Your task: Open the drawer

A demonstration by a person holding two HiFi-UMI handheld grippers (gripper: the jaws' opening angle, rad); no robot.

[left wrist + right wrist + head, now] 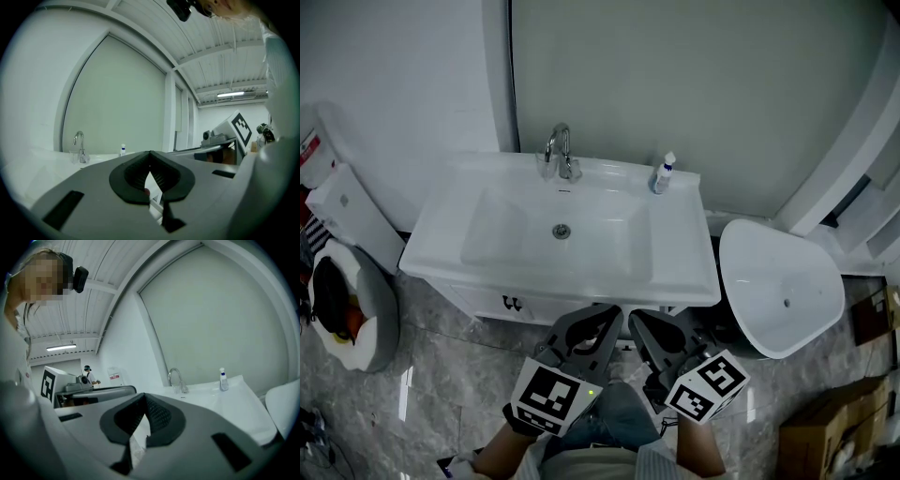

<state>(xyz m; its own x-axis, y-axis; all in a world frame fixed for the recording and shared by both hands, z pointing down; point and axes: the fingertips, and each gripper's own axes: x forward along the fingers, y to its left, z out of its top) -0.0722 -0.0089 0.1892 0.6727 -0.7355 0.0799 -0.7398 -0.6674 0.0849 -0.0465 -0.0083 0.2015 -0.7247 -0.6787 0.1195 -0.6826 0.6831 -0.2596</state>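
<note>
Hovering side by side, the left claw [607, 317] and the right claw [639, 321] were both fully closed and empty, near the closed drawer [480, 299] beneath the white sink [675, 274].

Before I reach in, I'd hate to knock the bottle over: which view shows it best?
The head view: the bottle stands on the sink's back rim, right of the faucet. The right gripper view shows it small and side-on; the left gripper view shows only a speck.

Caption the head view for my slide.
Shut left gripper and shut right gripper side by side before a white sink cabinet.
</note>
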